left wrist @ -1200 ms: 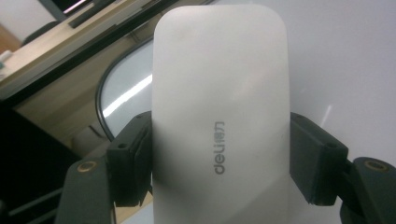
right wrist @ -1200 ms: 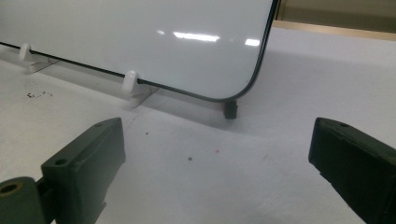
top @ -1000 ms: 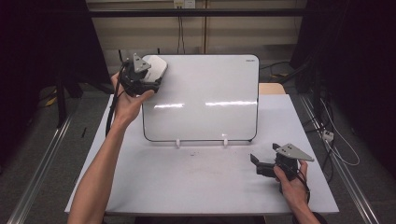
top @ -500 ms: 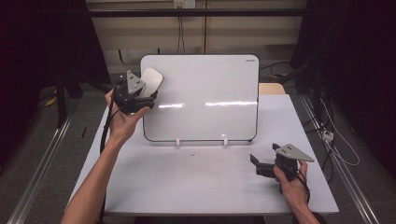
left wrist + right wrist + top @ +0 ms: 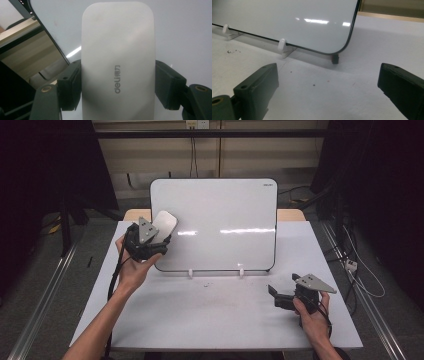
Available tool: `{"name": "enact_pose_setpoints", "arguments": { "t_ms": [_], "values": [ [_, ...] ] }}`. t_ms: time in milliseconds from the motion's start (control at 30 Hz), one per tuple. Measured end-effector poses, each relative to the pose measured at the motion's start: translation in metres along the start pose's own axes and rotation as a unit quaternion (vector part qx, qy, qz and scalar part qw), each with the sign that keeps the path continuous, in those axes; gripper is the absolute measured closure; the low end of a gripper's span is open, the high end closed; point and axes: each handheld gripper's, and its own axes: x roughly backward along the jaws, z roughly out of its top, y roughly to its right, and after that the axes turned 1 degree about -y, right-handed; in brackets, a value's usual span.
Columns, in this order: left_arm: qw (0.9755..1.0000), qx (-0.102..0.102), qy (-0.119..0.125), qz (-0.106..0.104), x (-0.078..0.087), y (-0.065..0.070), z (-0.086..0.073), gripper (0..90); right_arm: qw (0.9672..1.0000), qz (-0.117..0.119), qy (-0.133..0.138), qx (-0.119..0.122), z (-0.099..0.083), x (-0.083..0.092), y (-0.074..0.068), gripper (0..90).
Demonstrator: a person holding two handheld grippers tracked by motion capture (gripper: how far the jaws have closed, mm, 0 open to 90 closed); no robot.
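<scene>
The pale grey, rounded-rectangle plastic whiteboard eraser (image 5: 117, 67), marked with a grey "deli" logo, sits clamped between the two black jaws of the left gripper (image 5: 150, 240), which press on its long sides. It is held up against the left edge of the white, black-rimmed, rounded-corner whiteboard (image 5: 220, 227), at about mid-height of that board; whether it touches the board's face cannot be told. The whiteboard stands upright on small white clip feet (image 5: 283, 46) on the white table (image 5: 220, 320). In front of the whiteboard's lower right corner, well apart from the eraser, the right gripper (image 5: 280, 296) rests low over the table with its jaws spread wide and nothing between them, pointing toward the board's lower edge.
</scene>
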Motion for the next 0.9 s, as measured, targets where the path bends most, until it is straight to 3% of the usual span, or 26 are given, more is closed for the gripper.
{"name": "enact_pose_setpoints", "arguments": {
  "t_ms": [267, 500, 800, 867, 900],
  "values": [
    [0.9999, -0.005, -0.003, -0.009, 0.001, 0.017, -0.01, 31.2, 1.0, 0.003, 0.001, 0.005, -0.002, 0.001, 0.003, 3.6],
    [0.9994, -0.019, -0.026, -0.008, -0.011, 0.031, -0.021, 31.1, 0.9999, 0.011, 0.003, 0.007, -0.002, 0.002, 0.001, 3.7],
    [0.9972, -0.057, -0.047, -0.011, -0.031, 0.049, -0.025, 31.1, 0.9999, 0.01, 0.001, 0.005, -0.002, 0.002, 0.001, 3.7],
    [0.9956, -0.079, -0.05, 0.004, -0.034, 0.054, -0.025, 31.1, 0.9999, 0.009, 0.002, 0.004, -0.002, 0.002, 0.001, 3.7],
    [0.9954, -0.08, -0.051, 0.008, -0.035, 0.056, -0.025, 31.1, 1.0, 0.009, 0.001, 0.003, -0.002, 0.002, 0.001, 3.7]
  ]
}}
